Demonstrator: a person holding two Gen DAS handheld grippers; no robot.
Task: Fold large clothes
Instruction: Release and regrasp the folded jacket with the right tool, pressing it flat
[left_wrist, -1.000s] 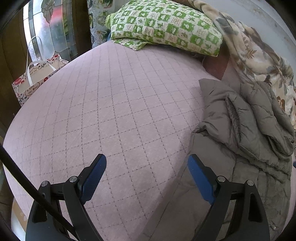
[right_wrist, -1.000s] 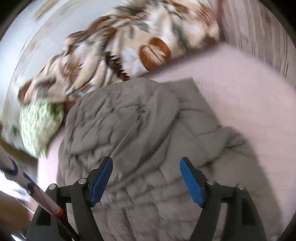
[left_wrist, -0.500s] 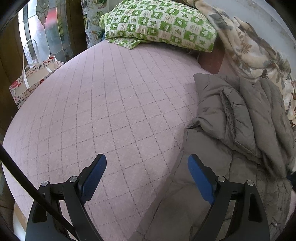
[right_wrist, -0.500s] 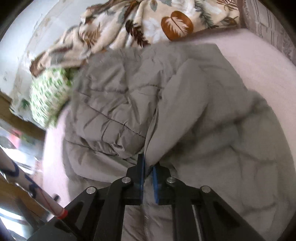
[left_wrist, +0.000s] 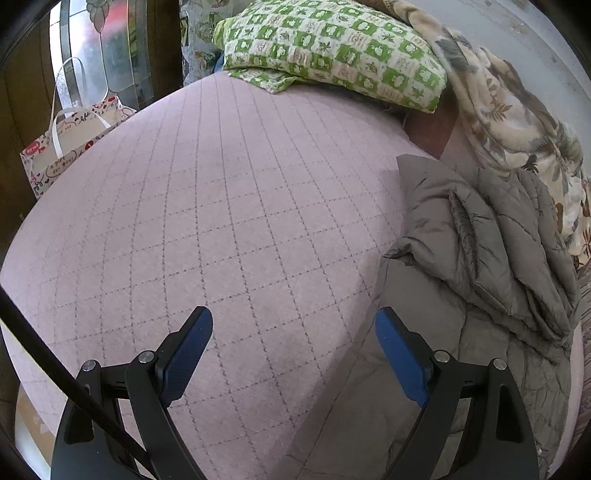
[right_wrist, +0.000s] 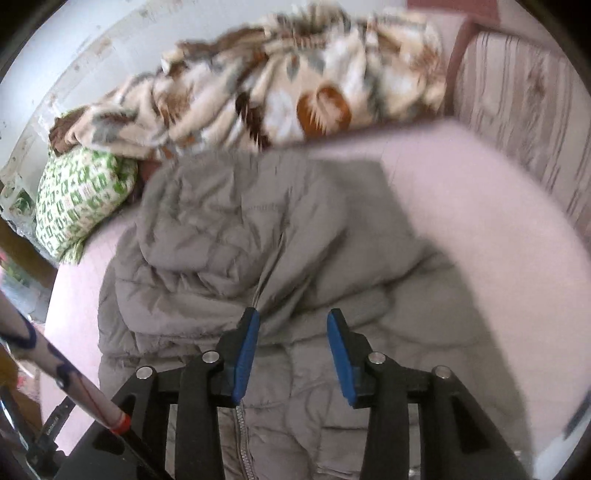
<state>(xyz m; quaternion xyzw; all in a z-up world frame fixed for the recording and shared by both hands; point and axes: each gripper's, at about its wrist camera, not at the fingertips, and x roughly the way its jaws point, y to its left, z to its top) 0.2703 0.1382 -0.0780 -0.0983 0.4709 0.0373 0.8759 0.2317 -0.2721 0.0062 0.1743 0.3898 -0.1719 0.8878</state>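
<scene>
Nearest, left gripper (left_wrist: 293, 345) hovered over pink quilted bed (left_wrist: 229, 206), blue fingers (left_wrist: 188, 350) spread wide, holding nothing. Right gripper (right_wrist: 291, 345) stood parted above grey puffer jacket (right_wrist: 236, 236), nothing clamped; left finger (right_wrist: 245, 354) just beside zipper (right_wrist: 242, 439), contact unclear. Jacket lay crumpled on bed's right side, upper part folded over onto itself. Beyond: green checked pillow (left_wrist: 332, 51) at bed head, leaf-print blanket (right_wrist: 280, 92) bunched along wall, gift bag (left_wrist: 70, 136) beside bed on left.
</scene>
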